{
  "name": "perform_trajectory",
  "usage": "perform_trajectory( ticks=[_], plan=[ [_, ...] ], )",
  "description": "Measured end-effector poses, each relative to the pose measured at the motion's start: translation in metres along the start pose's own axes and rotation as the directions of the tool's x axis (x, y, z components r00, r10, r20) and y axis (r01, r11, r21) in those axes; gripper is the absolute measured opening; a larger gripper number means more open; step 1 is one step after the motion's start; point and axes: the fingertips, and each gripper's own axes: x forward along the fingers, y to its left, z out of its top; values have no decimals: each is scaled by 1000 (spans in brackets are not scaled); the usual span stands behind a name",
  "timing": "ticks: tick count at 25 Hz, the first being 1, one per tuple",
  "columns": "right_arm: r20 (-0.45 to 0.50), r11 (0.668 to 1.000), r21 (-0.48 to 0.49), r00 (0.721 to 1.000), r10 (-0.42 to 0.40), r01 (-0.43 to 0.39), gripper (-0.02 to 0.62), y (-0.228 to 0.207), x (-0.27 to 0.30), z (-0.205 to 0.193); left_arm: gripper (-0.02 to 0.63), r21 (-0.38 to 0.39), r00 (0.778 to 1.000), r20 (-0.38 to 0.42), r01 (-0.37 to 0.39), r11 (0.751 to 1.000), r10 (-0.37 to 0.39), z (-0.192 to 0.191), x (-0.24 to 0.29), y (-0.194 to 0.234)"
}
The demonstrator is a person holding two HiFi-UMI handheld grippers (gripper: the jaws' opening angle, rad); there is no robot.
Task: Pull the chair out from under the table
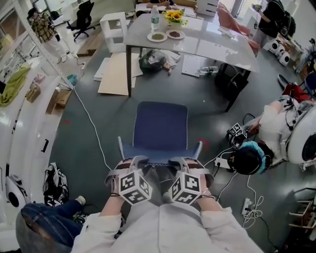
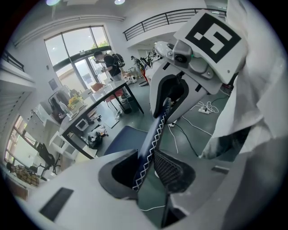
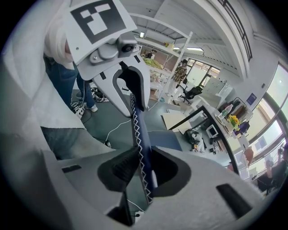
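The blue chair (image 1: 161,126) stands on the grey floor, apart from the grey table (image 1: 212,47), with its seat facing the table. The top edge of its backrest, with white zigzag stitching, lies just in front of me. My left gripper (image 1: 134,164) is shut on the left part of that edge and my right gripper (image 1: 183,164) on the right part. In the left gripper view the backrest edge (image 2: 152,139) runs between the jaws of the left gripper (image 2: 146,170). The right gripper view shows the same edge (image 3: 138,134) pinched in the right gripper (image 3: 141,173).
On the table stand a bottle (image 1: 154,18), flowers (image 1: 174,15) and two plates. Cardboard sheets (image 1: 116,74) and a dark bag (image 1: 152,62) lie on the floor by the table leg. A white cable (image 1: 89,118) runs left of the chair. A person (image 1: 269,131) crouches at right; a jeans leg (image 1: 44,222) is at lower left.
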Motion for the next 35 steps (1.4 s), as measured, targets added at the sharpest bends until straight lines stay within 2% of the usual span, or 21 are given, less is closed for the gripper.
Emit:
perform_trajectory(
  ticks=[10,21,35],
  plan=[
    [18,998,-37,999,43,-43,80,61,-37,-17,117,-39,1000,-13,-3,999,2,-1,-27,-72],
    [32,996,-30,996,80,-79,80,113,-63,-22,117,-56,1000,-22,-14,998,13,-11,-49,-124],
    [55,992,-8,991,123,-122,81,138,-72,-29,118,-59,999,-33,-4,998,2,-16,-55,-150]
  ],
)
